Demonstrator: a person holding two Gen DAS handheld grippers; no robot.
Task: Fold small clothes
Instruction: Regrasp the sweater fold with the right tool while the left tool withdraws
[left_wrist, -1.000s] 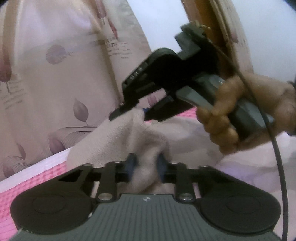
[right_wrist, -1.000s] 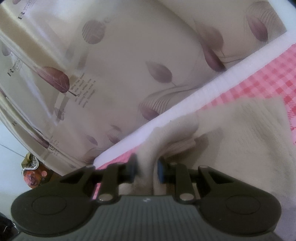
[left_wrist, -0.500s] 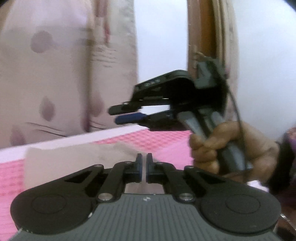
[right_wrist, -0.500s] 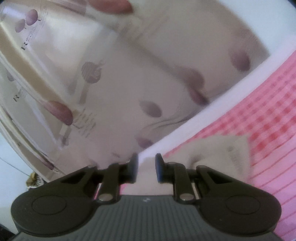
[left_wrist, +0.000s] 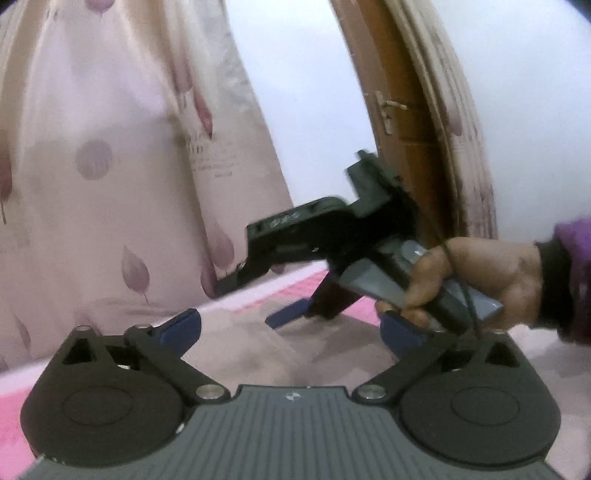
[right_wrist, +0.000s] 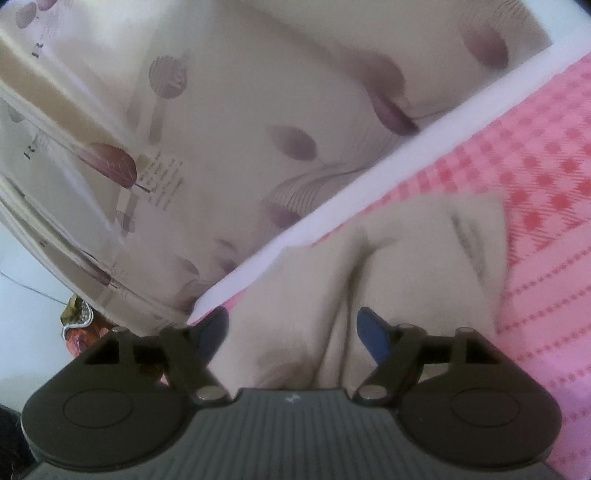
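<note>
Beige cloth (right_wrist: 406, 266) lies on the pink checked bed (right_wrist: 546, 166), close to its white far edge, by the curtain (right_wrist: 221, 110). The left hand-held gripper (left_wrist: 291, 332) and the right hand-held gripper (right_wrist: 295, 328) are both opening, and each has let go, with the cloth lying loose under it. The cloth looks soft, light and floppy. A corner or an edge looks like the best spot to pinch.
</note>
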